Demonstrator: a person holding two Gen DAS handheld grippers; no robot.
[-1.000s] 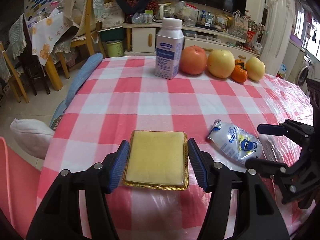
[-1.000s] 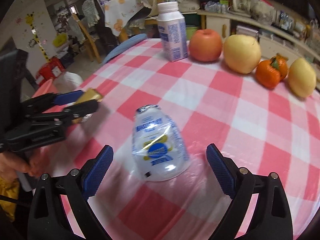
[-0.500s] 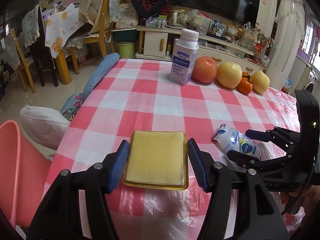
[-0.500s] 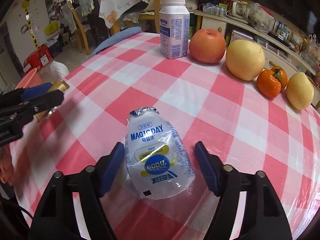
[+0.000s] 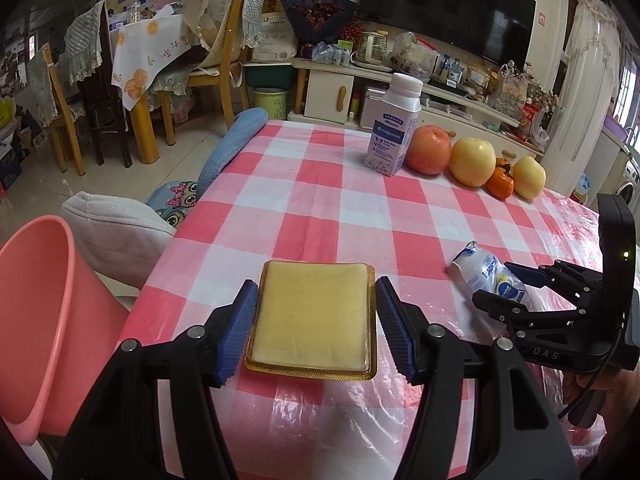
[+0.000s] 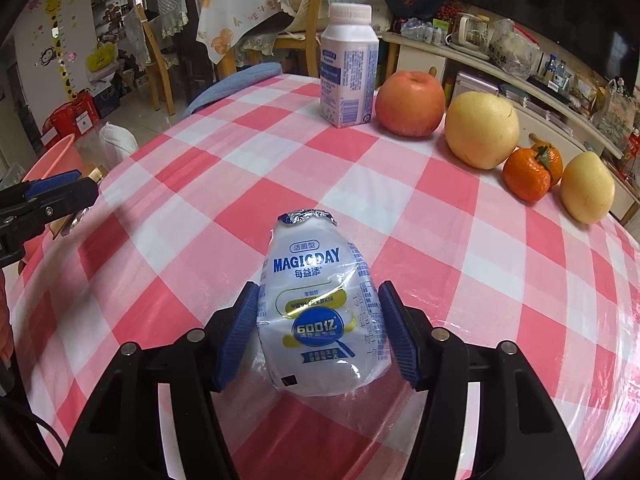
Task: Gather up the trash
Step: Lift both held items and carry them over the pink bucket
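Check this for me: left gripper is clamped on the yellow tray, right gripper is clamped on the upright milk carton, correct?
Not quite. The right gripper is clamped on the white yogurt bottle, as the right wrist view shows; the milk carton stands untouched. The left gripper does hold the yellow tray.

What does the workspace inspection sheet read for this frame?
Surface: checked tablecloth under clear plastic.
Job's things: gold tray; MAGICDAY bottle on its side; pink bin beside the table.
Clutter: milk bottle, apple, three more fruits.
Grippers: left tool shut on gold tray; right tool shut on MAGICDAY bottle.
Cables: black lead under right tool.
Surroundings: chairs, crowded TV shelf.
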